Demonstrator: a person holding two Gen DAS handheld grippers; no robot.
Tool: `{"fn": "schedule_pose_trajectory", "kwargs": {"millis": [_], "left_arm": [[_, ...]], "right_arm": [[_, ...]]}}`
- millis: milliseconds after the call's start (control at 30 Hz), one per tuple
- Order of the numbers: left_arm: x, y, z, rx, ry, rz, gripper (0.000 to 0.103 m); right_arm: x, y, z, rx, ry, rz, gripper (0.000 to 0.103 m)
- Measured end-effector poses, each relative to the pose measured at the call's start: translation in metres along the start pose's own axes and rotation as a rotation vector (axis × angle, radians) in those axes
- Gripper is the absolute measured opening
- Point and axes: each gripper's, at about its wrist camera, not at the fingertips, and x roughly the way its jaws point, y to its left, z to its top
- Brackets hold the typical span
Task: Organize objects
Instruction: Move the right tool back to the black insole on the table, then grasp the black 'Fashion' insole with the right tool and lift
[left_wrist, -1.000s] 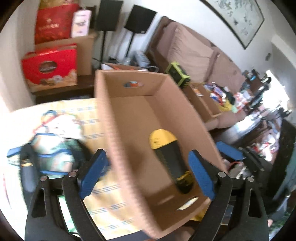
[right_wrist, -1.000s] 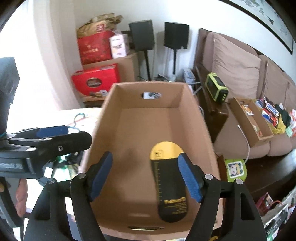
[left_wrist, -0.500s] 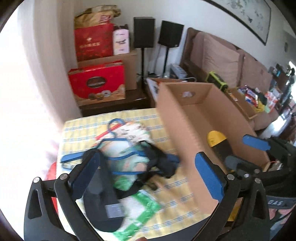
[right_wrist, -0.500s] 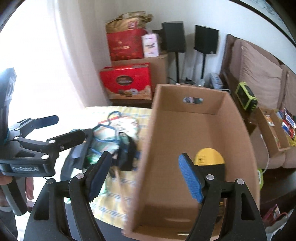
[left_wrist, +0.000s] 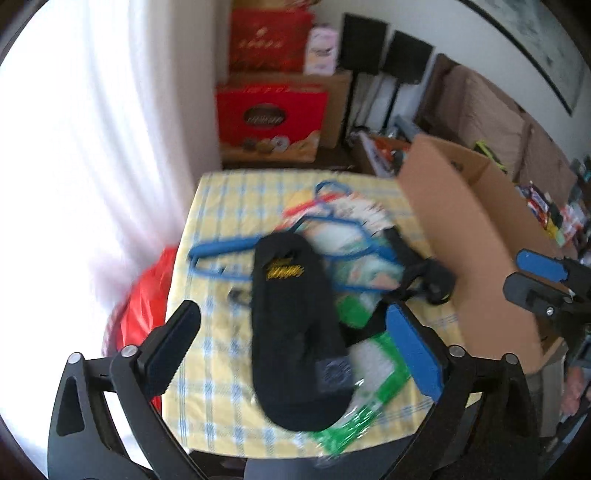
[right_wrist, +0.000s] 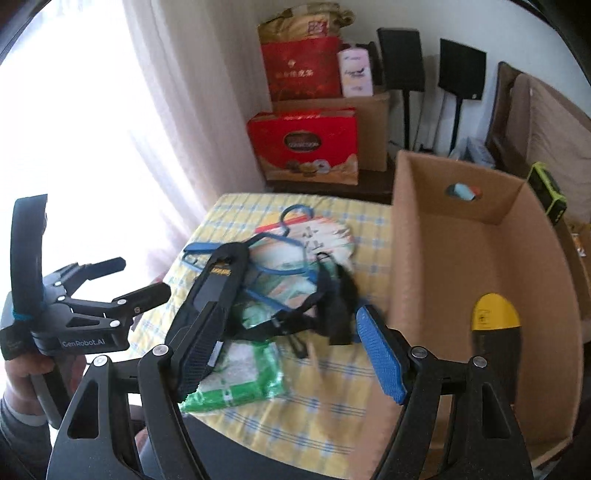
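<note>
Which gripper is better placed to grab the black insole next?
Left gripper: the black insole lies between its closing, empty jaws. The right gripper sits nearer the box.

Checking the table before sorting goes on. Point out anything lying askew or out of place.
One black-and-yellow insole already lies in the cardboard box; its black mate lies askew on a jumbled heap, across a blue hanger and green packets.

blurred: black strap (right_wrist: 334, 295) | hidden: green packet (left_wrist: 373, 384) partly under black slipper (left_wrist: 295, 325) | cut off: cardboard box (right_wrist: 480, 258)
</note>
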Motion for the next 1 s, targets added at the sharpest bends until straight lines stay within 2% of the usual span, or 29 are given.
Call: {"fn": "schedule_pose_trajectory", "kwargs": {"millis": [100, 167, 267, 300, 533, 667, 800, 1000], "left_arm": [[0.009, 0.02, -0.01, -0.047, 0.018, -0.011, 0.093], [0.015, 0.032, -0.016, -0.077, 0.024, -0.031, 0.089], [0.028, 0.04, -0.021, -0.084, 0.058, -0.074, 0.067], [0.033, 0.042, -0.022, -0.086, 0.074, -0.081, 0.063], [0.059, 0.051, -0.028, -0.122, 0.115, -0.124, 0.06], [0.071, 0.056, -0.029, -0.145, 0.136, -0.147, 0.059], [0.082, 0.058, -0.03, -0.154, 0.158, -0.161, 0.053], [0.091, 0.056, -0.031, -0.152, 0.179, -0.205, 0.053]], "right_arm": [[0.017, 0.011, -0.005, -0.009, 0.029, 0.011, 0.067], [0.029, 0.018, -0.008, -0.017, 0.047, 0.014, 0.055], [0.048, 0.027, -0.011, -0.02, 0.083, 0.025, 0.038], [0.056, 0.03, -0.012, -0.014, 0.103, 0.037, 0.038], [0.094, 0.04, -0.018, 0.032, 0.177, 0.116, 0.036], [0.113, 0.044, -0.019, 0.049, 0.21, 0.129, 0.031], [0.131, 0.047, -0.02, 0.069, 0.232, 0.131, 0.03], [0.145, 0.05, -0.017, 0.074, 0.245, 0.134, 0.027]]}}
